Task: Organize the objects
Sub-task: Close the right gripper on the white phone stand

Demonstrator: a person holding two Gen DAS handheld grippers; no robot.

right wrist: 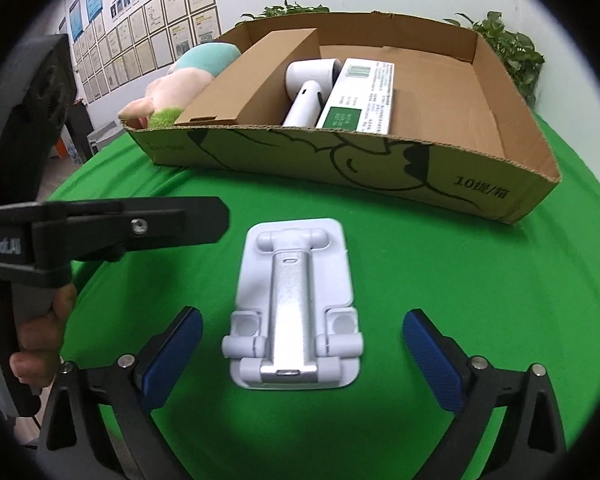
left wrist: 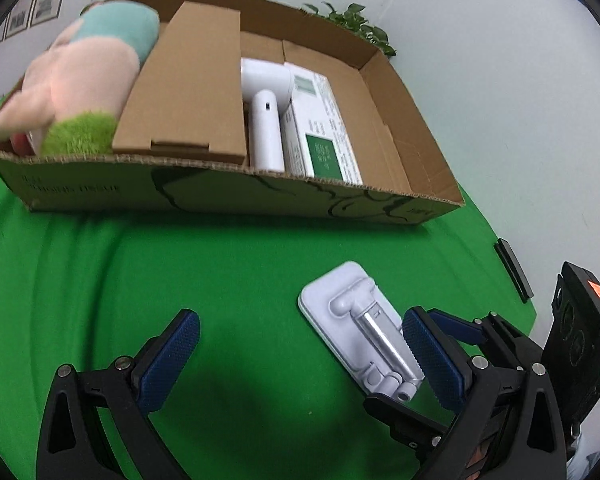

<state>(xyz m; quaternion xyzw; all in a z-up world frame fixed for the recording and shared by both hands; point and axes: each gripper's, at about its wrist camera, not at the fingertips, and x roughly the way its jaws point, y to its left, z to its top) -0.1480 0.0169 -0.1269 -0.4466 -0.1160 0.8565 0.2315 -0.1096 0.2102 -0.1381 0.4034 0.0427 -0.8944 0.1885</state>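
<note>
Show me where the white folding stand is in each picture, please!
Left wrist view: the white folding stand lies flat on the green cloth at lower right, just beside the left gripper's right-hand finger.
Right wrist view: the stand lies at the centre, ahead of and between the open fingers of the right gripper.
Shared landmark: the cardboard box sits beyond the stand in both views.

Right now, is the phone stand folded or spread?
Folded. The phone stand lies flat on the green cloth, its silver arm collapsed against the white base, outside the cardboard box.
</note>
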